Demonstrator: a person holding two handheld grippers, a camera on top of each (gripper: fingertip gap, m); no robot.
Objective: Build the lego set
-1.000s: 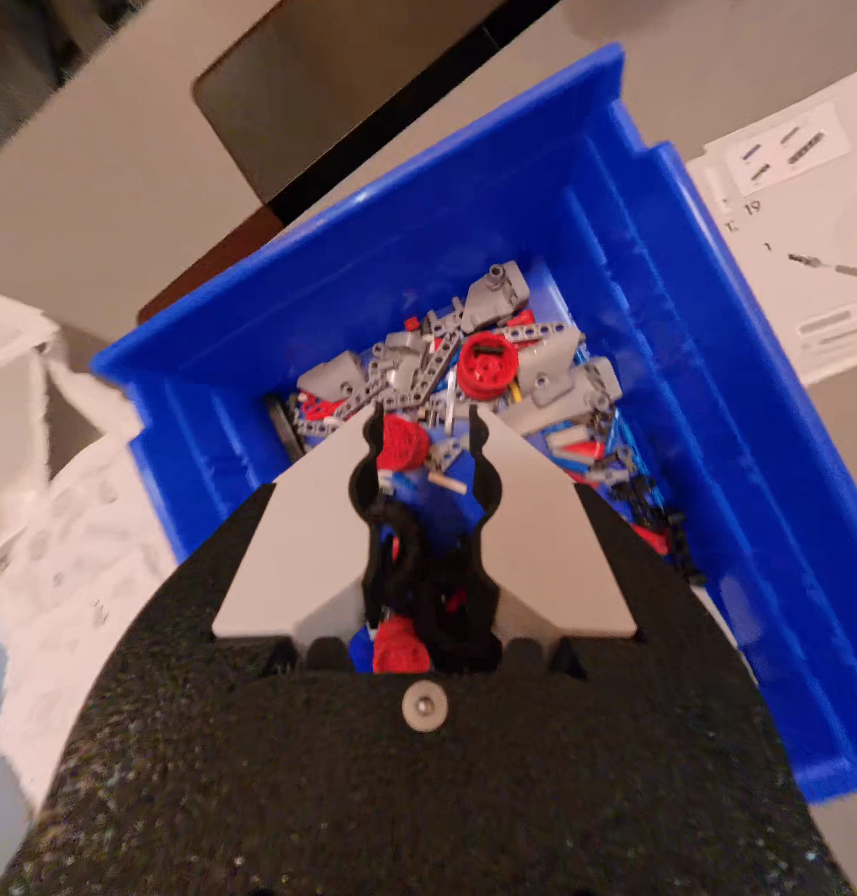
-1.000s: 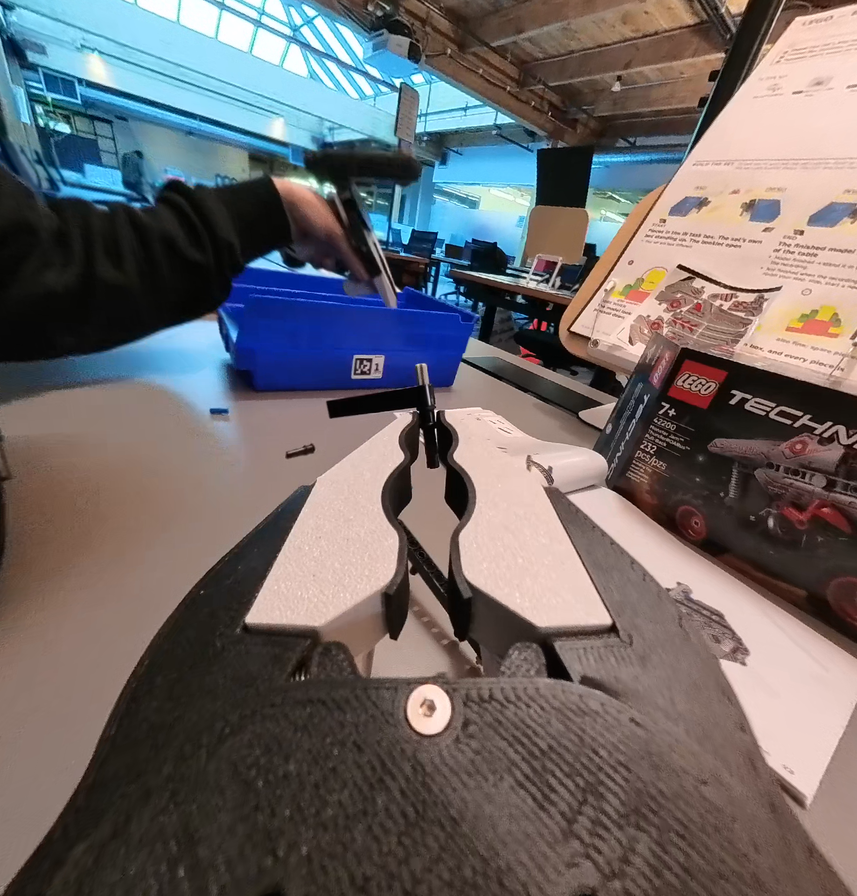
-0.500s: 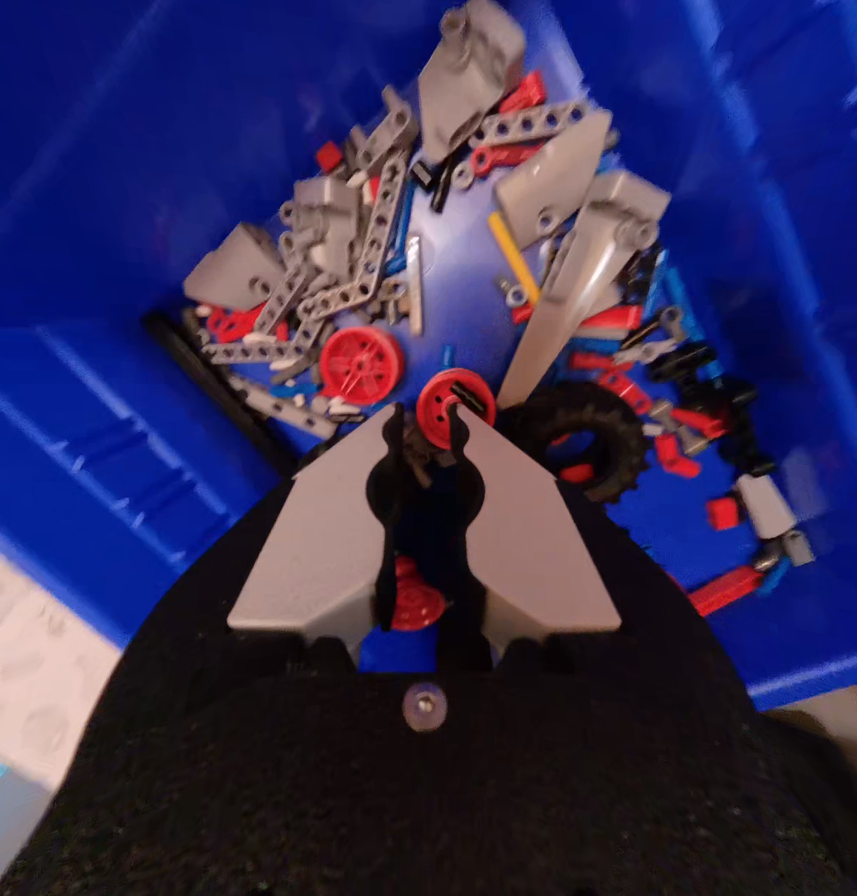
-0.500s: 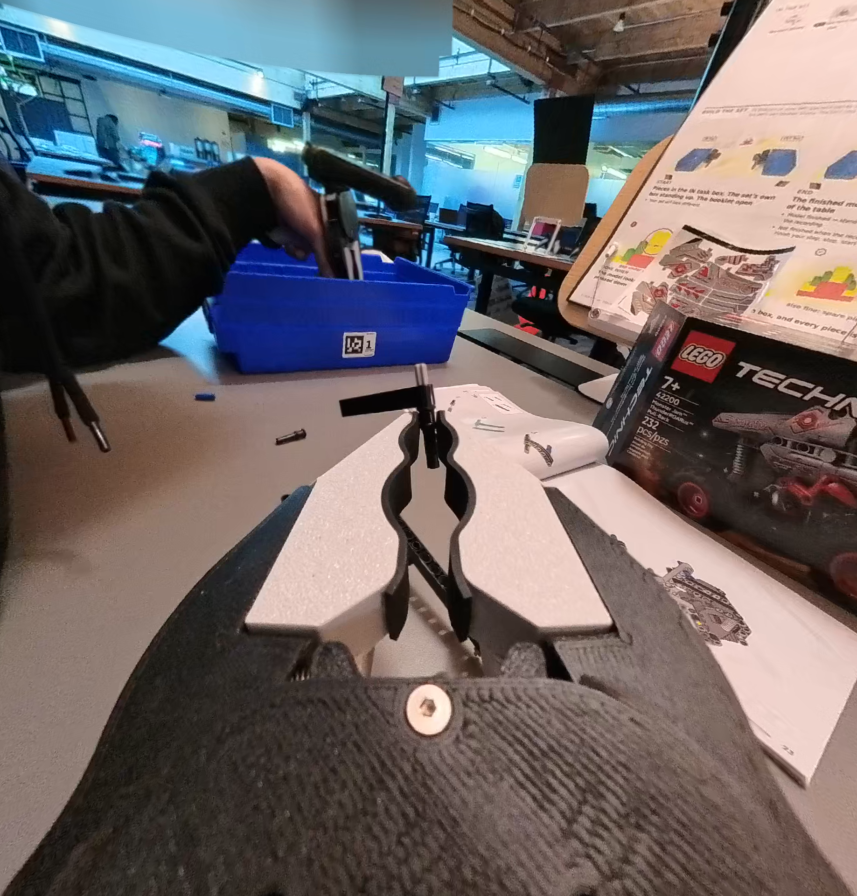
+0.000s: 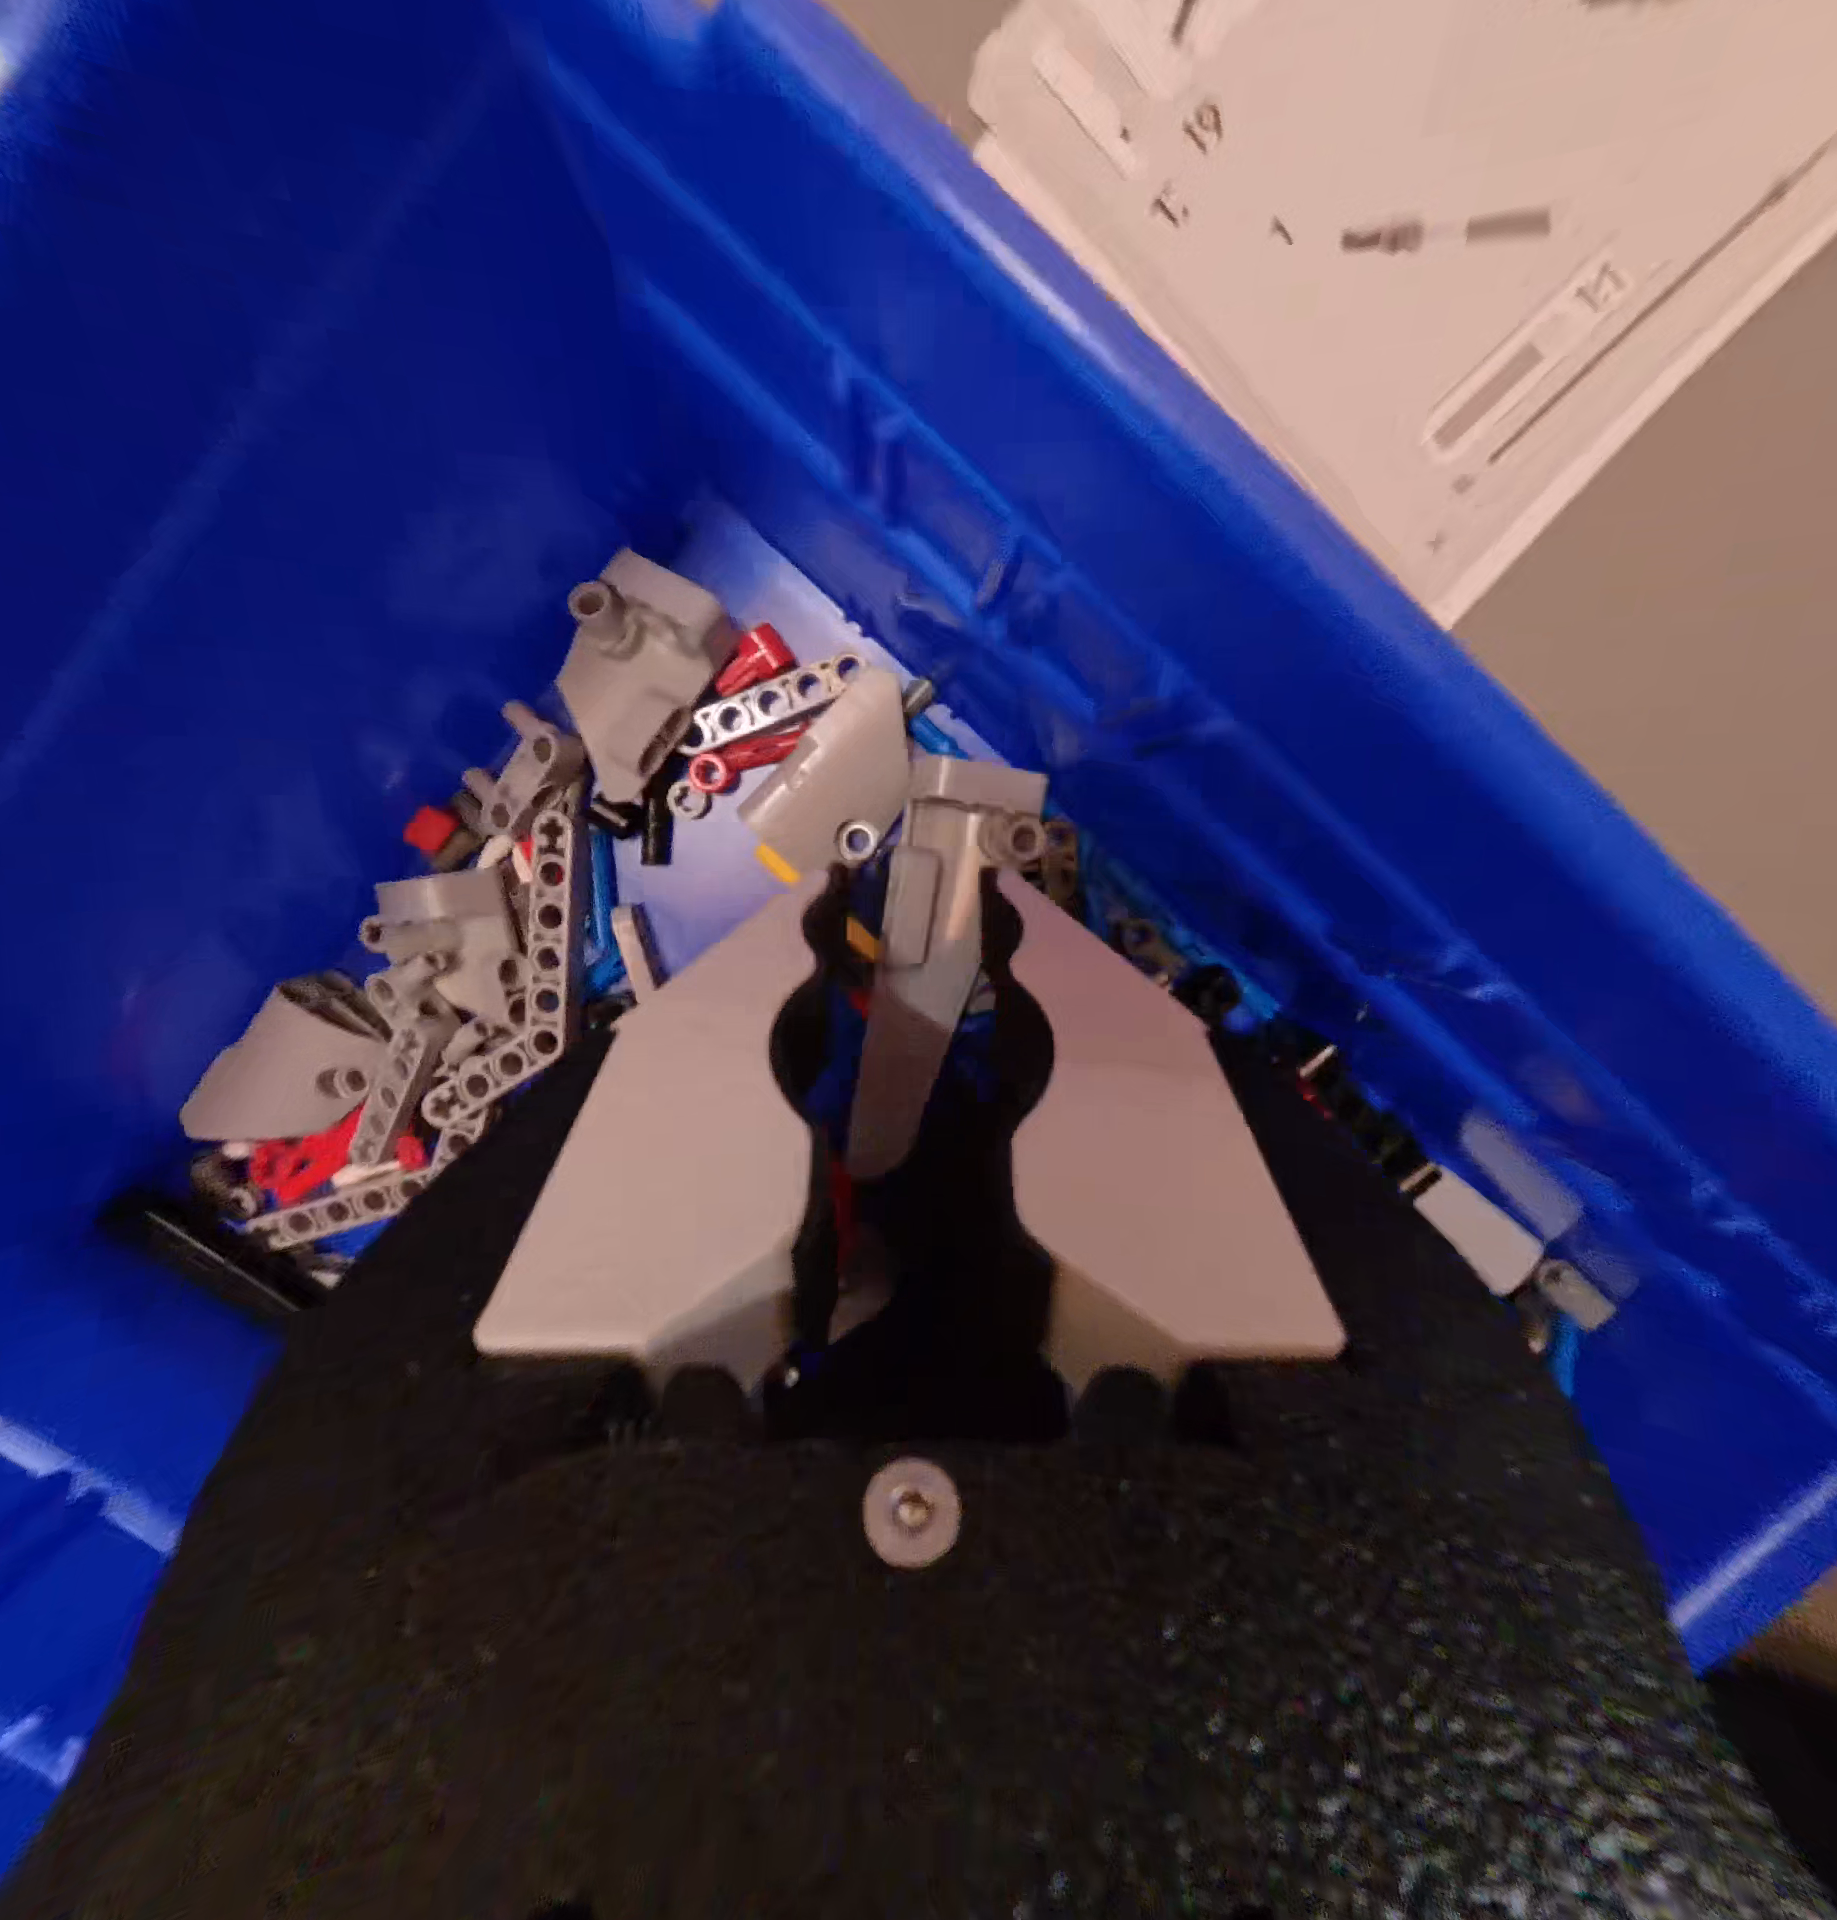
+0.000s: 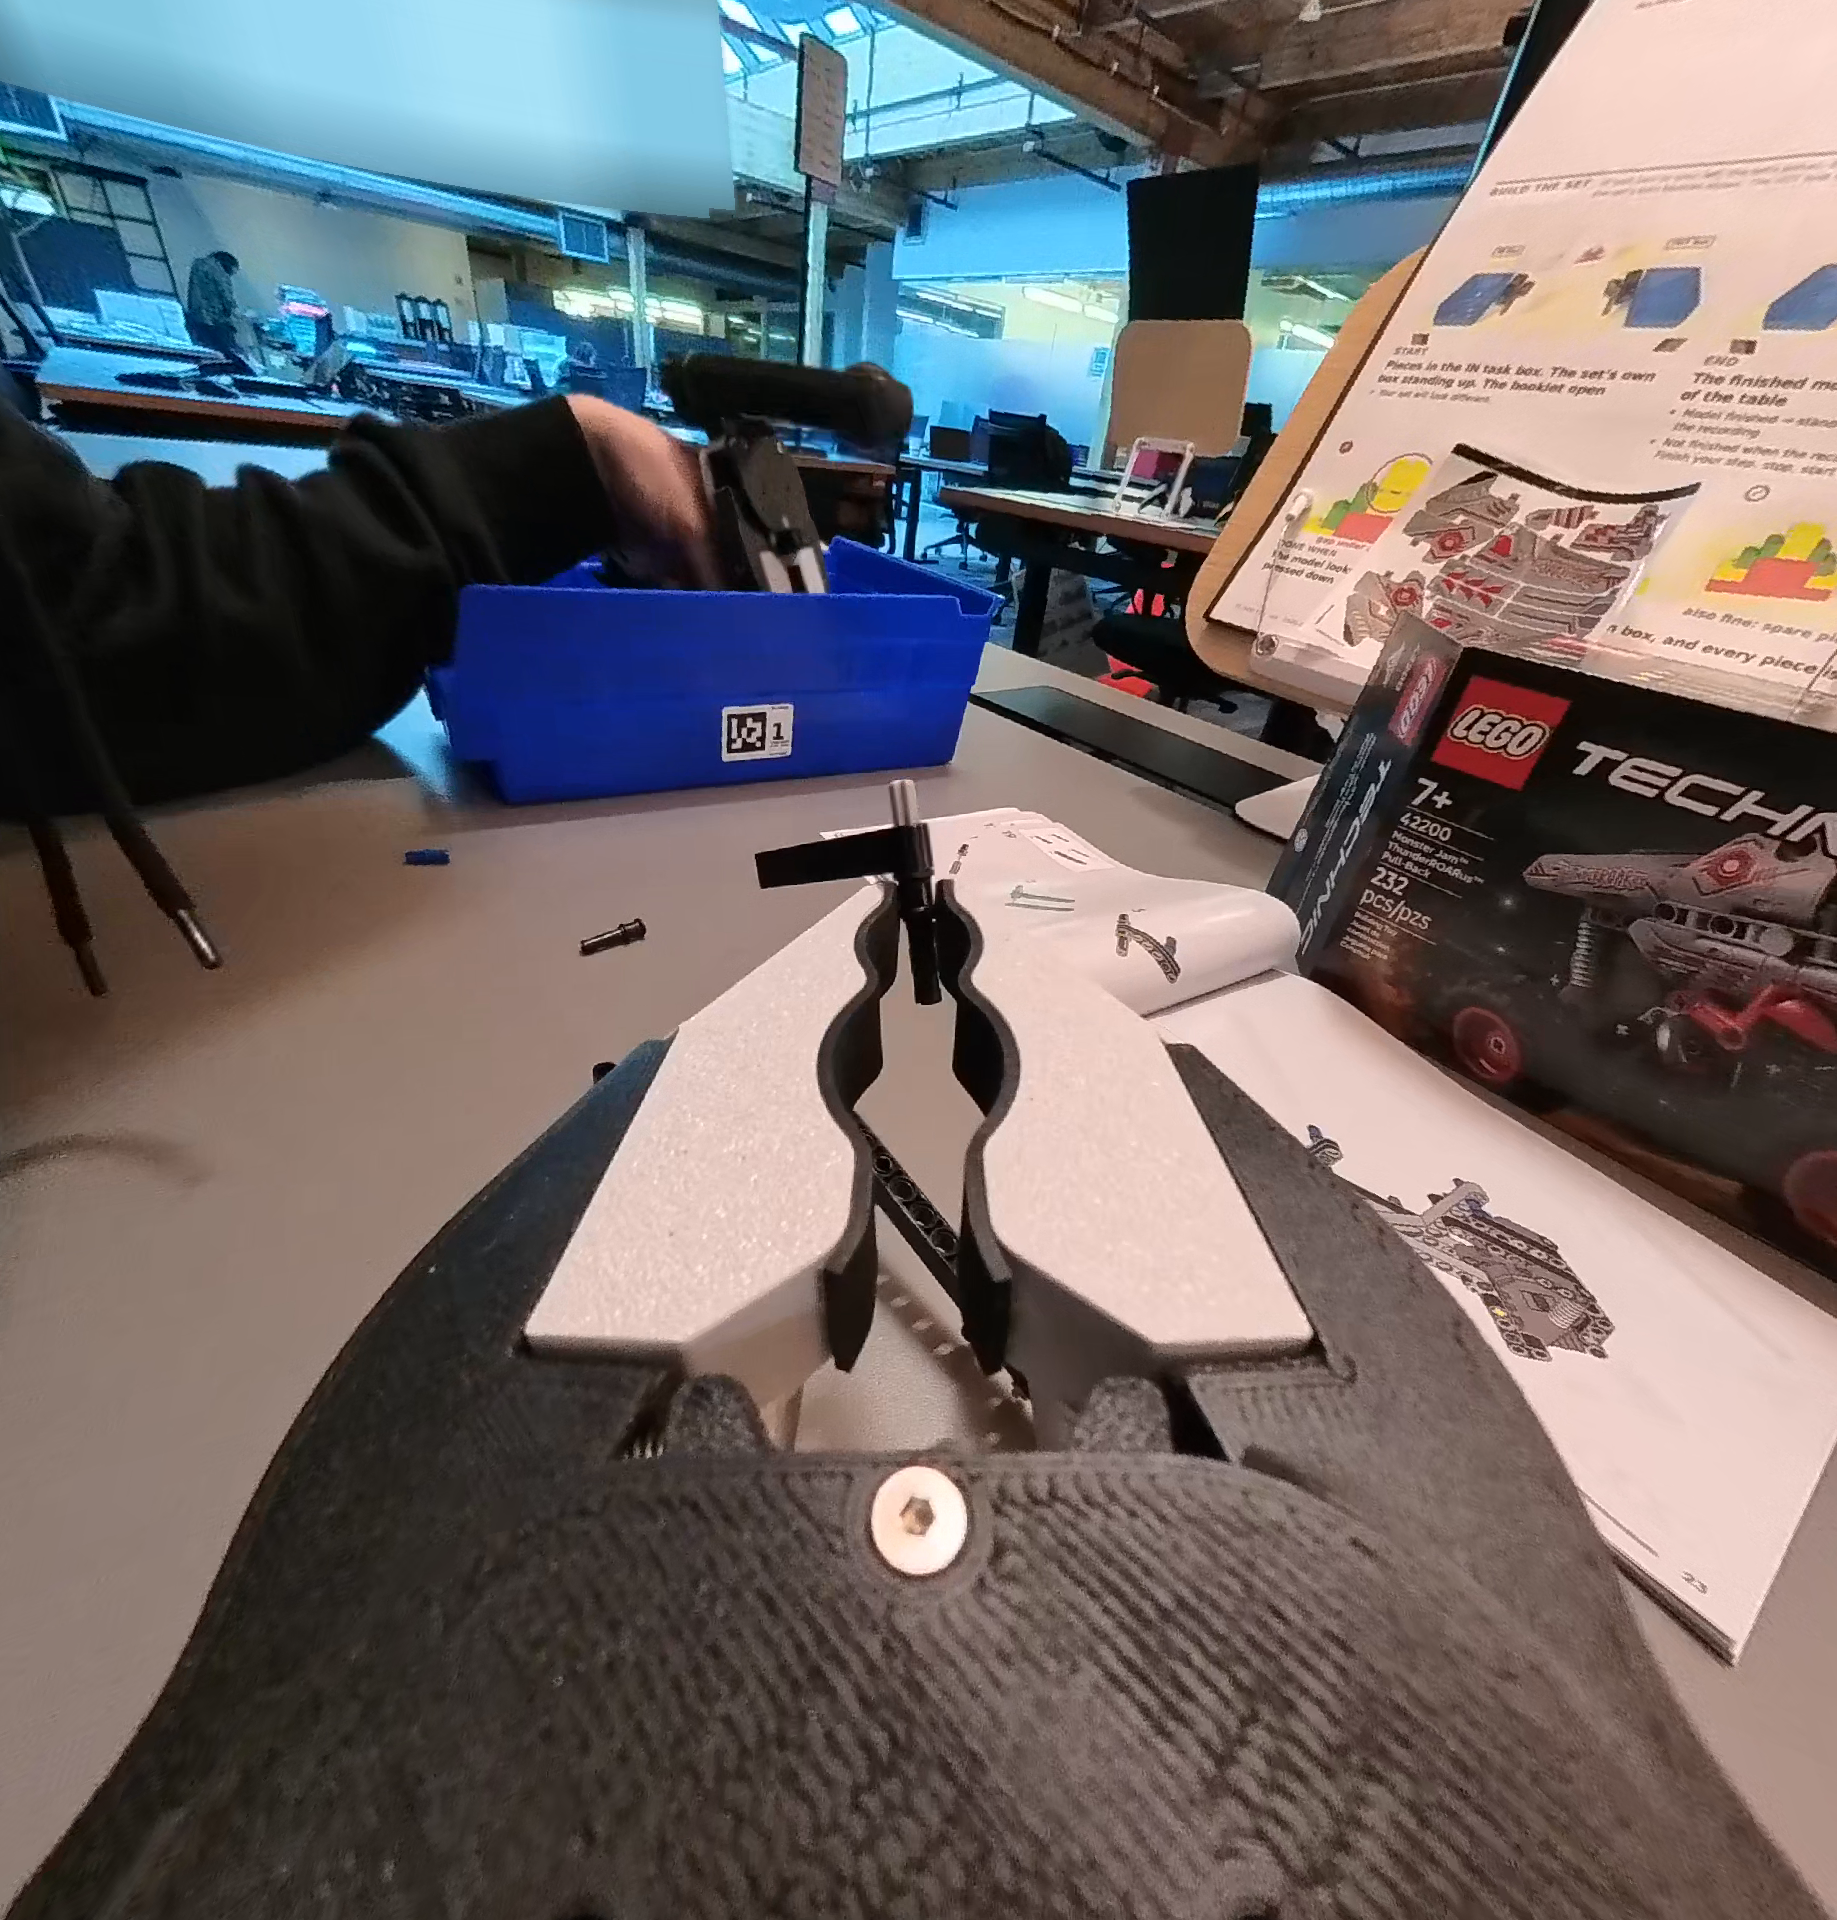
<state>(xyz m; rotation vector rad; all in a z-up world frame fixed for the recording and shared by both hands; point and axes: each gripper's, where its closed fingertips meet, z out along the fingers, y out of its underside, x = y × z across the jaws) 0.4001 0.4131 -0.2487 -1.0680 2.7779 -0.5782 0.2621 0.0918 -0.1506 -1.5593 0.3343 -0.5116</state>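
Left tongs [image 5: 909, 883] reach down into a blue bin [image 5: 1153, 582] of loose building pieces, their tips a narrow gap apart with a long grey panel piece [image 5: 914, 997] lying in the opening; whether the pads press on it cannot be told. Grey beams, red connectors and black pins are heaped at the centre left of that frame, and a printed sheet [image 5: 1465, 208] lies outside the bin at the upper right. In the right wrist view, the right tongs [image 6: 924, 914] at frame centre pinch a small black rod assembly [image 6: 919, 883] topped by a grey pin, with a flat black piece jutting to the left. Behind it, at the upper left, a hand in a black sleeve [image 6: 270, 582] holds the other tongs inside the same blue bin on the grey worktop [image 6: 322, 1039]. A loose black pin [image 6: 613, 935] and a small blue piece [image 6: 426, 856] lie on the worktop near the bin. An open instruction booklet [image 6: 1516, 1247] and the set's box [image 6: 1620, 883] fill the right side, with a propped instruction board [image 6: 1620, 312] above them.
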